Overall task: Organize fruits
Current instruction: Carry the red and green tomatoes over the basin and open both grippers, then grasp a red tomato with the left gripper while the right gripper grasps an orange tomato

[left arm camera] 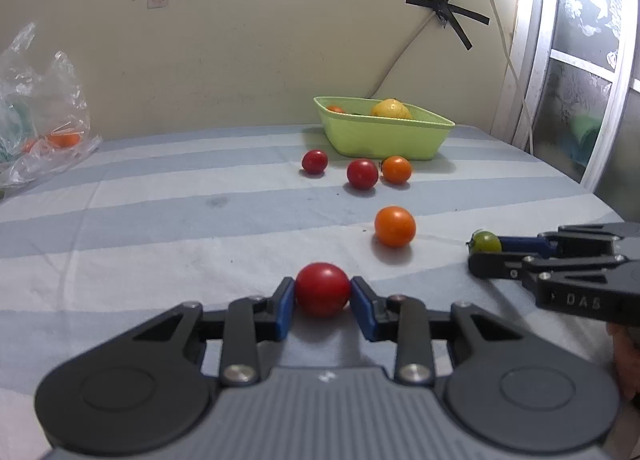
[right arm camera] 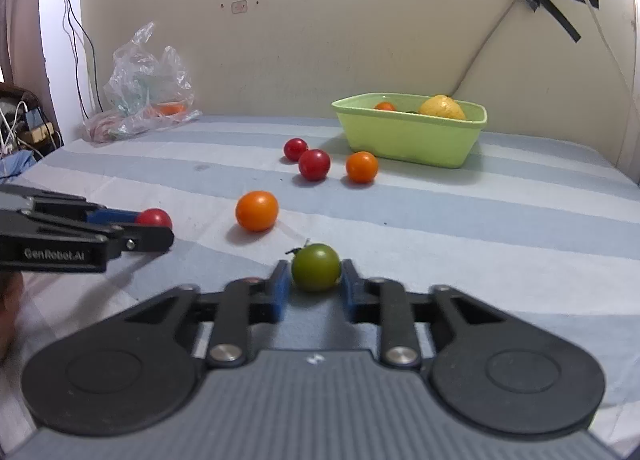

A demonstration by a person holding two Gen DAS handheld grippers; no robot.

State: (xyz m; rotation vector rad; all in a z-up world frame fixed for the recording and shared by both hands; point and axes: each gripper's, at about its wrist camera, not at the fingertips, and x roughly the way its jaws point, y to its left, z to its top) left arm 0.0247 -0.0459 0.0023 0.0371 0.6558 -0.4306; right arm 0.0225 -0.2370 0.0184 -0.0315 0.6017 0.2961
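My left gripper (left arm camera: 322,292) is shut on a red tomato (left arm camera: 322,289) low over the striped cloth; it also shows in the right wrist view (right arm camera: 154,226). My right gripper (right arm camera: 316,274) is shut on a green tomato (right arm camera: 316,267), also seen in the left wrist view (left arm camera: 486,242). An orange tomato (left arm camera: 395,226) lies between them. Two red tomatoes (left arm camera: 315,161) (left arm camera: 362,174) and another orange tomato (left arm camera: 396,170) lie in front of a green bowl (left arm camera: 384,136) that holds a yellow fruit (left arm camera: 391,108) and a small orange one (left arm camera: 335,109).
A crumpled clear plastic bag (right arm camera: 144,100) with an orange fruit inside lies at the back left by the wall. Cables hang on the wall at the right (left arm camera: 500,20). The table's right edge (left arm camera: 600,196) is near a window frame.
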